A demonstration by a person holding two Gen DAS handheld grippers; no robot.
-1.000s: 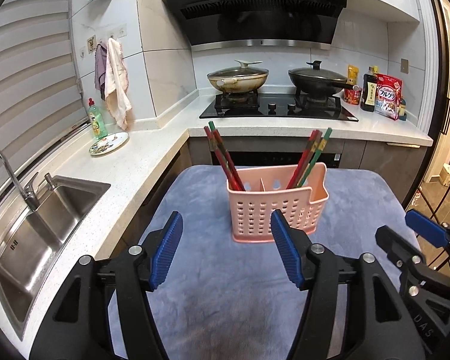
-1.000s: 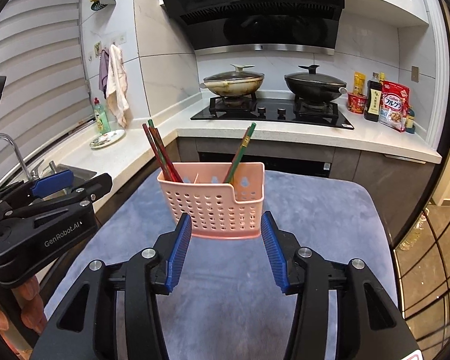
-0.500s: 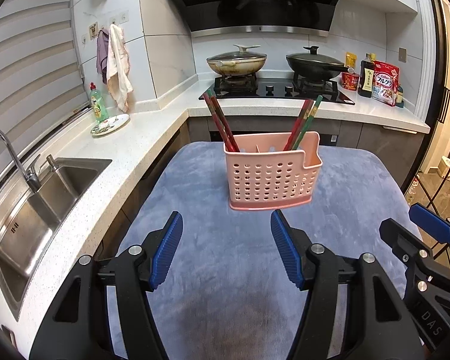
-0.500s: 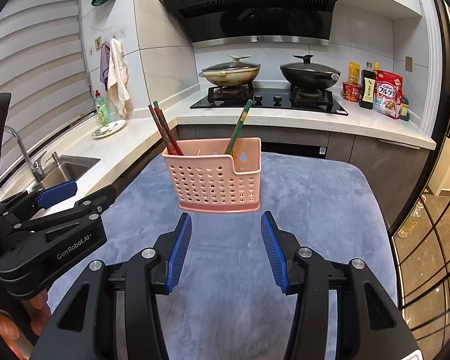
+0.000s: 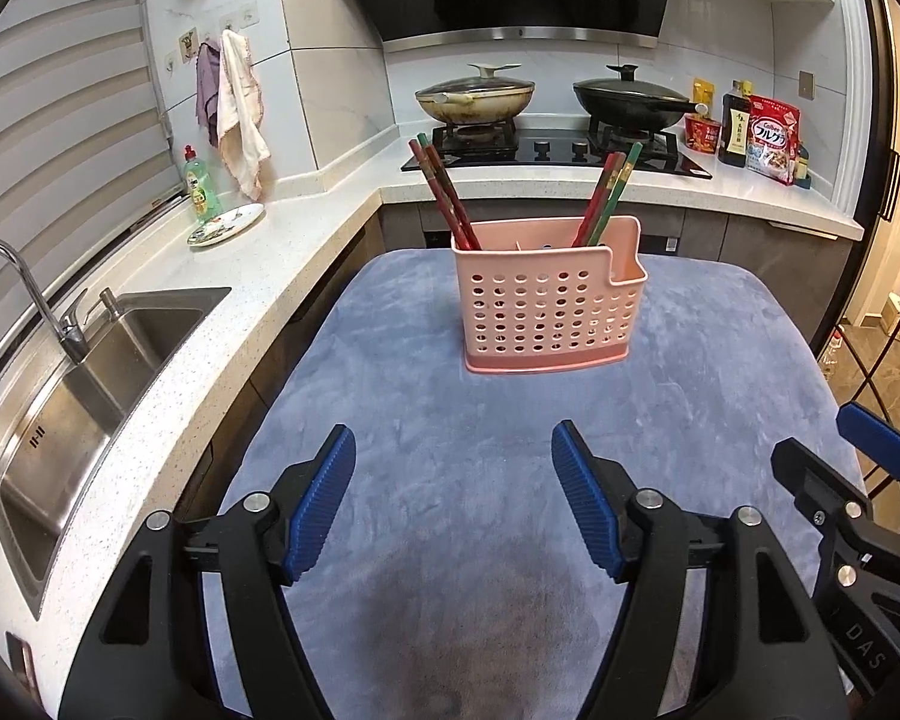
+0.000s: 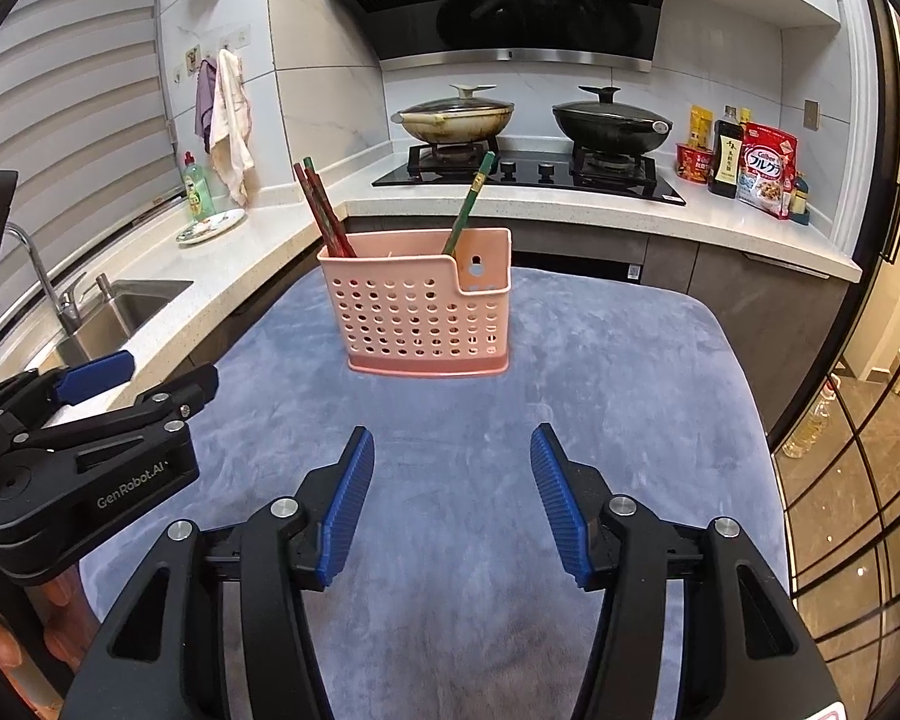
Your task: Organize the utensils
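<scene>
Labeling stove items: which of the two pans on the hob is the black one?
The right-hand pan, nearest the sauce bottle and cereal bag. Its body and lid are black; the left pan is cream-coloured with a glass lid.

Readable markings:

- Left gripper (image 6: 96,414): white lettering "GenRobot.AI" on the side of its black body, seen in the right wrist view.
- Right gripper (image 5: 858,468): white letters "DAS" on its black body, seen in the left wrist view; the rest is cut off by the frame edge.
- Cereal bag (image 6: 767,177): red and white, standing on the worktop (image 6: 750,228) beside the stove, printed with Japanese characters "フルグラ".

Other labels are too small to read.
</scene>
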